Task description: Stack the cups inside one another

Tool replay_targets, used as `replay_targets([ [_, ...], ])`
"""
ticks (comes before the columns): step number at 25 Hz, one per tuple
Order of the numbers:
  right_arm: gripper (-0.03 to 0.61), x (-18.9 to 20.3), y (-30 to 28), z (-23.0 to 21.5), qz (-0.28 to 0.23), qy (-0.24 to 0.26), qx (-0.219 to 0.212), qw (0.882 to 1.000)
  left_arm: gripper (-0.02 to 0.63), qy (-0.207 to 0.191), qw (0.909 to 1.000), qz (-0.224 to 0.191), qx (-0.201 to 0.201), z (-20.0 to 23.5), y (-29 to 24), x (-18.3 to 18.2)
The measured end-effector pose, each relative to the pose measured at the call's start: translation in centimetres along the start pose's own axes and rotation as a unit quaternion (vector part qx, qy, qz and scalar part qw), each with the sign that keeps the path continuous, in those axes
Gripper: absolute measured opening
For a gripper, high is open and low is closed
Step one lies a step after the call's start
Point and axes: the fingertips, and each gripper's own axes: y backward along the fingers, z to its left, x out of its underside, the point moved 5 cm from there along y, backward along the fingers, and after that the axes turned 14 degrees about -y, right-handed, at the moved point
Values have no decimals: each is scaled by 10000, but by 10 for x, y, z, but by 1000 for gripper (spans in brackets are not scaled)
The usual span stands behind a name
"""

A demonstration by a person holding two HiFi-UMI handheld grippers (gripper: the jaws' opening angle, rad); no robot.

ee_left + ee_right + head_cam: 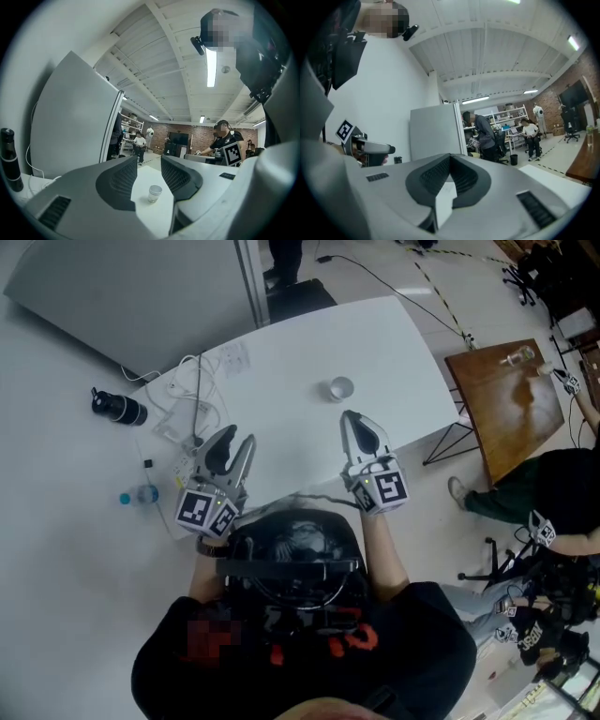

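Head view: a small white cup (340, 388) stands on the white table (300, 352), apart from the left tongs (238, 440) and the right tongs (350, 415).

Left gripper view: the left tongs (149, 163) gape, empty — the cup (154, 193) sits beyond them.

Right gripper view: the right tongs (450, 158) are pressed together — gripping nothing.

the person wears a black short-sleeved shirt (422, 634) and a black head rig (292, 554) of straps and cables, with orange-red clips (354, 640) just below it. the left tool (237, 439) and right tool (350, 416) look alike: smooth, light grey moulded shells that taper into two curved jaws, lined inside with dark ribbed pads (123, 180). each shell carries small dark slotted vents (534, 208). at the rear of each tool sits a white cube (386, 489) printed with black square markers.
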Motion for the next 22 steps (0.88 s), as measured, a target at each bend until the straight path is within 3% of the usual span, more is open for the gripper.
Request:
replay_targets([
  [10, 5, -36, 16, 20, -273, 155, -278, 9991, 164, -7, 9999, 23, -149, 16, 17, -2],
  [22, 3, -22, 8, 25, -106, 195, -167, 9996, 164, 27, 10000, -8, -76, 20, 20, 2],
])
